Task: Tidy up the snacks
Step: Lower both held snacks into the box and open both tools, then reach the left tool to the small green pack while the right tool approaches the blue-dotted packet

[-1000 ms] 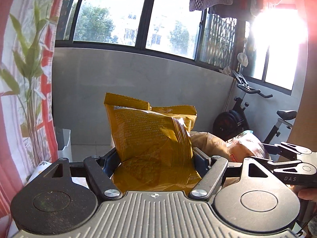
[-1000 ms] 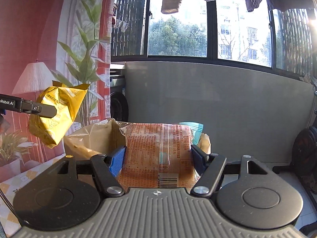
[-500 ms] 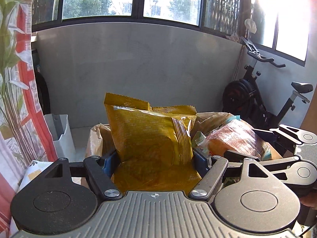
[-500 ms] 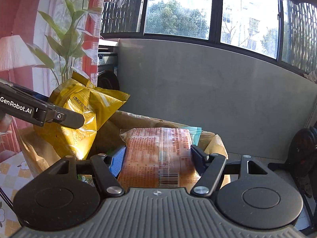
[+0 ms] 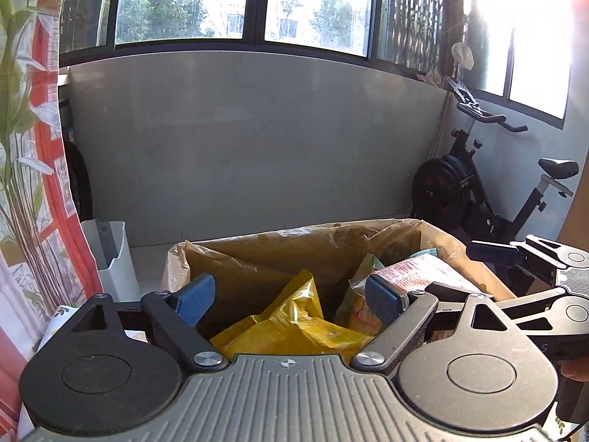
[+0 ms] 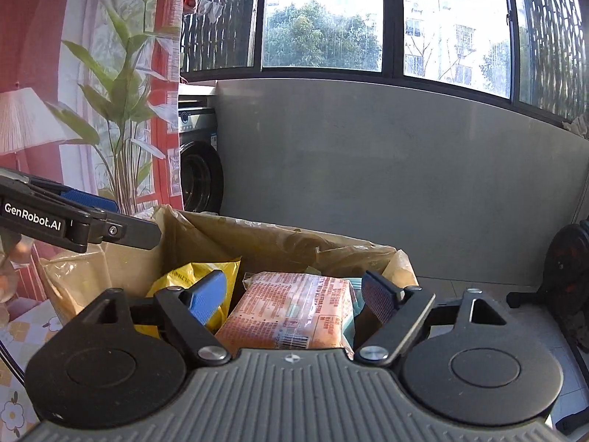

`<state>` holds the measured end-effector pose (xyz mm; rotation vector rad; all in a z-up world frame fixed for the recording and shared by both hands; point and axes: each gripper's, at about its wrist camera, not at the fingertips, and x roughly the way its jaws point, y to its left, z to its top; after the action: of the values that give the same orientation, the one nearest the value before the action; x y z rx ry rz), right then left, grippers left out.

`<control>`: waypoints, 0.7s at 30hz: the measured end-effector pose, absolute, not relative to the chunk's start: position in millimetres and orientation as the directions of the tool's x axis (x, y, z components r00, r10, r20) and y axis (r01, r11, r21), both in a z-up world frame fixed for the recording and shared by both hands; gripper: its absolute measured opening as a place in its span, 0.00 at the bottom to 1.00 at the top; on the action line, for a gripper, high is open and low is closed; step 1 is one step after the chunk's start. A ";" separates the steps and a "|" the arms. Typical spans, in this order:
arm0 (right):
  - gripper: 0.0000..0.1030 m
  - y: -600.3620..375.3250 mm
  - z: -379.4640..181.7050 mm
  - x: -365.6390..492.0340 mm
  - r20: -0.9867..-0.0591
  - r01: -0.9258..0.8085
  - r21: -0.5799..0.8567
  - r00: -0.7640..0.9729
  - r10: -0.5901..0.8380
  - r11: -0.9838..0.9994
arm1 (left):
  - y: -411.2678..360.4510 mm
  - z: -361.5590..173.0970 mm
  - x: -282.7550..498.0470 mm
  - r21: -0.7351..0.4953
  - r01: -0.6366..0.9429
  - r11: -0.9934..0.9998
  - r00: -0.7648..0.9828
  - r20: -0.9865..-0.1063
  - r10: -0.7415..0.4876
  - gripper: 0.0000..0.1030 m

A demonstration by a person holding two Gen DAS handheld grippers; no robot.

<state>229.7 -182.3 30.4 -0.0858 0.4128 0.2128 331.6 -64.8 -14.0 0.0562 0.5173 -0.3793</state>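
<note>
Releasing step: crinkled yellow foil snack bag (image 5: 294, 326) and orange printed plastic packet (image 6: 294, 313) lie inside the plastic-lined brown cardboard box (image 5: 294, 246). Left gripper (image 5: 291, 296) and right gripper (image 6: 294, 296), above the box, jaws opening, gripping nothing. Next: withdraw, fetch remaining snacks.

White lettering reading "GenRobot.AI" runs along the side of the left gripper (image 6: 79, 221). The orange snack pack (image 6: 291, 313) carries a barcode and dense small print, too fine to read.
</note>
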 end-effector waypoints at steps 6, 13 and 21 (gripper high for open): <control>0.81 -190.7 39.8 208.1 -0.393 -0.250 0.005 0.890 0.232 0.968 | -45.0 -4.1 308.5 -0.053 0.359 0.932 0.815 -0.469 -0.340 0.88; 0.80 -202.2 39.9 171.3 -0.367 -0.254 0.064 0.893 0.259 0.965 | -1.8 -4.9 271.2 -0.092 0.333 0.938 0.825 -0.453 -0.338 0.87; 0.80 -209.3 24.4 121.4 -0.325 -0.250 0.106 0.906 0.271 0.963 | 46.3 -38.7 224.1 -0.146 0.241 0.959 0.845 -0.454 -0.281 0.87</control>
<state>121.4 -209.3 24.4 0.0622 0.3441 0.2688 224.1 46.3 -38.7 -0.0839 0.4919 -0.2761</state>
